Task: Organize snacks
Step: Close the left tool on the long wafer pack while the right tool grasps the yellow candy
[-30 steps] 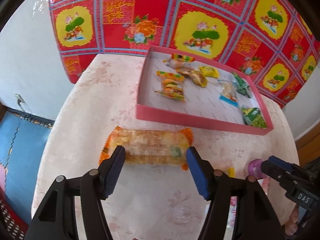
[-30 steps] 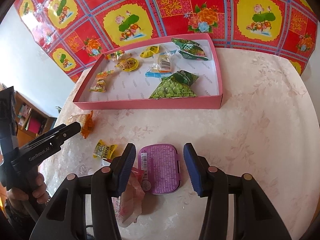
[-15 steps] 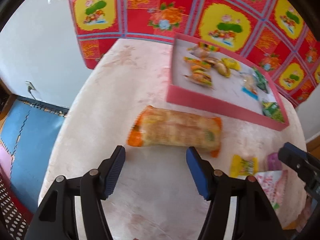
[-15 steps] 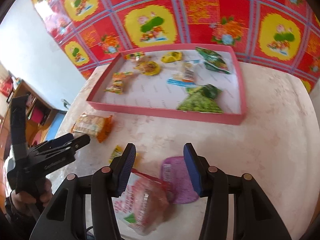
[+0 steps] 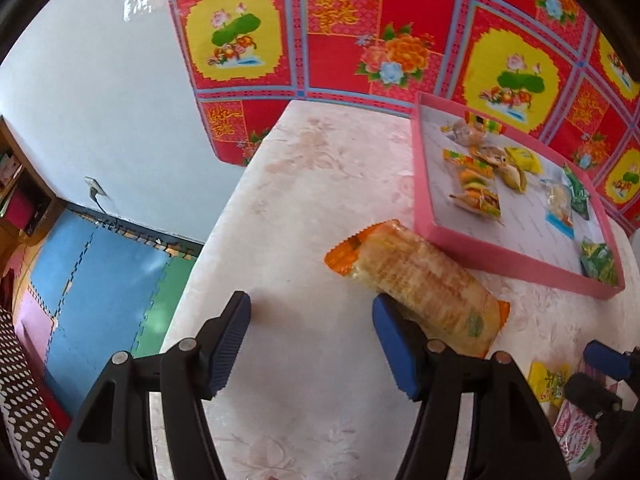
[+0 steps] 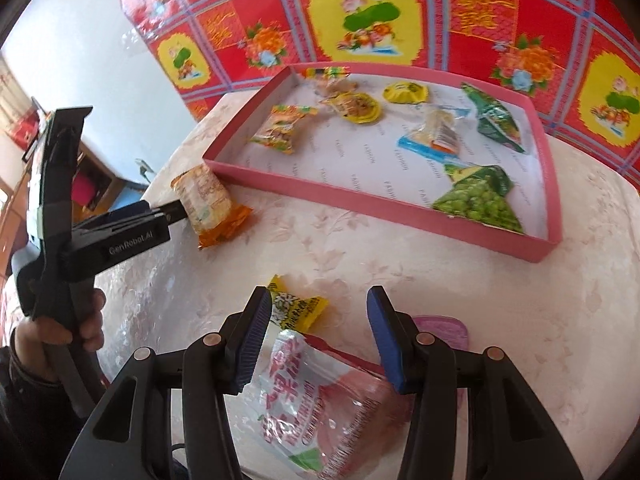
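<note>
Swung left since a second ago, left gripper [image 5: 312, 340] spread and empty; long cracker pack [image 5: 416, 284] now off its right finger, lying diagonal against pink tray [image 5: 516, 266]. Right gripper [image 6: 318, 340] spread, empty, over pink-white snack bag [image 6: 320, 396].

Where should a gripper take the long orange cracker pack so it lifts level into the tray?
Probably the middle of the orange cracker pack, from above, jaws across its narrow width. It lies flat and diagonal beside the pink tray, and its crimped ends look too floppy to lift by.
</note>
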A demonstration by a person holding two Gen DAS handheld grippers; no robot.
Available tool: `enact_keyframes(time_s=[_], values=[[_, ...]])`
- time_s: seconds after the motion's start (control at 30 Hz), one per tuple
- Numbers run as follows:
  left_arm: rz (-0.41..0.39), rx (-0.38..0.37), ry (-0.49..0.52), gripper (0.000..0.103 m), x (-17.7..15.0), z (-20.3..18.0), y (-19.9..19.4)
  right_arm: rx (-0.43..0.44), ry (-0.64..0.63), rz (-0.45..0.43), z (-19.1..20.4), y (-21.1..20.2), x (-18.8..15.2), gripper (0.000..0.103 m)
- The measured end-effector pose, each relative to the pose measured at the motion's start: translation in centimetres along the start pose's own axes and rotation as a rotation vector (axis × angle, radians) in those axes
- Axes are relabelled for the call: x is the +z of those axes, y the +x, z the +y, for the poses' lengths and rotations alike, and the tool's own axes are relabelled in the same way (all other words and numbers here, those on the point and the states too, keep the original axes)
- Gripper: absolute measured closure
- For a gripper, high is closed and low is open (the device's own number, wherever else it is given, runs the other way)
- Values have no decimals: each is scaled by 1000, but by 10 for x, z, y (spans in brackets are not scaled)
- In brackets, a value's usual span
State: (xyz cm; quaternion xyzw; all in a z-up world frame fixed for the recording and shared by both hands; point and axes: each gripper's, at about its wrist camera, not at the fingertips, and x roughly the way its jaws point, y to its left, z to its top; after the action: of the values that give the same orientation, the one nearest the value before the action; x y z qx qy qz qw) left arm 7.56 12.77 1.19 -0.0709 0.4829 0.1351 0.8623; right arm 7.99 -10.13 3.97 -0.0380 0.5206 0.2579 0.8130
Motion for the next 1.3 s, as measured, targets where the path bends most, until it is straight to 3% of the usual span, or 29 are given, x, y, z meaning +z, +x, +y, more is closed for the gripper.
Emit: enact_keyframes(time_s=[0.13,0.3,0.43,0.63,0.77,1.07,1.3], values=[[4,-3,-23,36,-1,6,-2,18,-40,20,10,8,1,52],[13,-74,-68,36,-4,6,-13,28,-72,45,18,17,1,52],[9,-145,-84,36,-2,-6,-21,22,-107,41,22,17,1,53],[20,-181,-62,36,6,-38,-18,31,-93,25,18,16,0,58],[29,-148,-45,30,16,-55,-10,36,-94,17,17,13,-4,58],[40,-57,-28,29,11,-57,3,46,-101,-2,18,9,-8,58],[8,-60,10,30,0,-56,0,56,-92,-7,16,8,-8,58]])
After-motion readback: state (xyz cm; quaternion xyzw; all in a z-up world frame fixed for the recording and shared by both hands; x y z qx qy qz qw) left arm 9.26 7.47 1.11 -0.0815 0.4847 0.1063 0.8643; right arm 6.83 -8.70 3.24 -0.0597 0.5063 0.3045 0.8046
